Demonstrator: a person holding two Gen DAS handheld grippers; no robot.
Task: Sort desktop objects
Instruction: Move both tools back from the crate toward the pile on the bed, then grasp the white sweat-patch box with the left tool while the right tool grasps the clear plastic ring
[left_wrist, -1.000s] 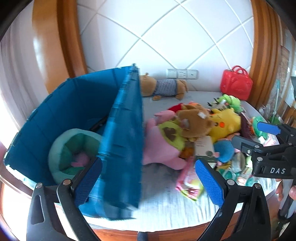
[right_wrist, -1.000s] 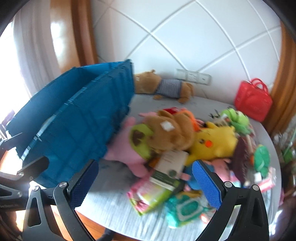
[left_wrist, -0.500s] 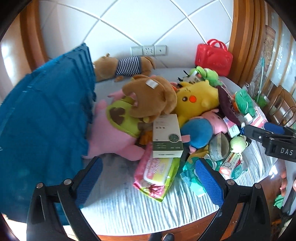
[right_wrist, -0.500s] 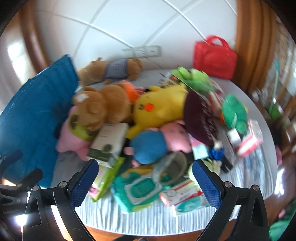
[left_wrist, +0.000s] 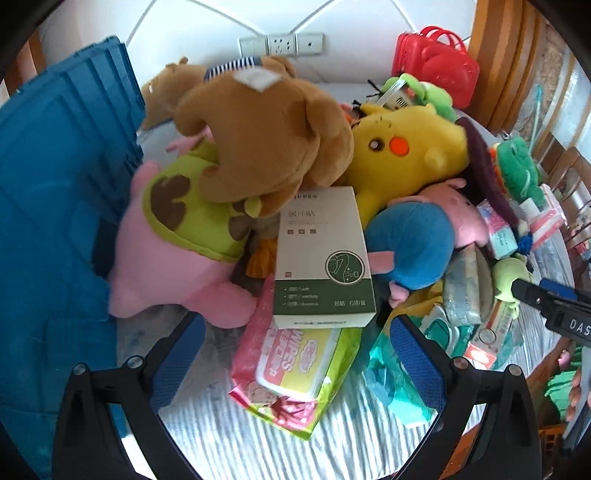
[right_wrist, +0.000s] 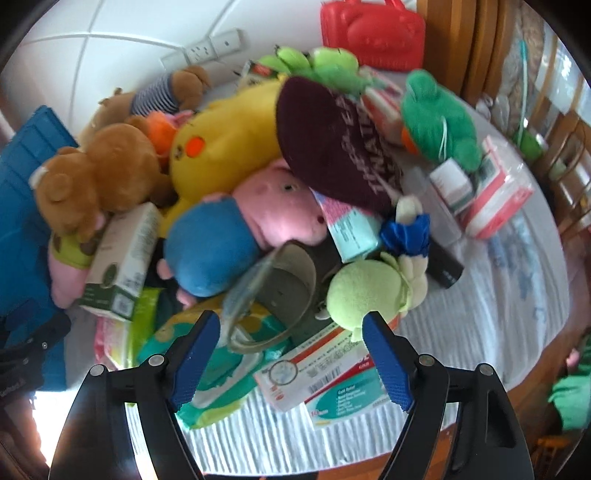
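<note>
left gripper: jaws spread wide, empty, hovering over wipes pack
right gripper: jaws spread wide, empty, over teal pack and medicine box
landmark: white-green box, 1, lying on top of pink wipes pack
blue crate: 1, left of box
plush toys: brown bear and pink plush left of box; yellow plush behind it; blue-pink pig right of it
red bag: 1, far behind box
table: striped cloth
</note>
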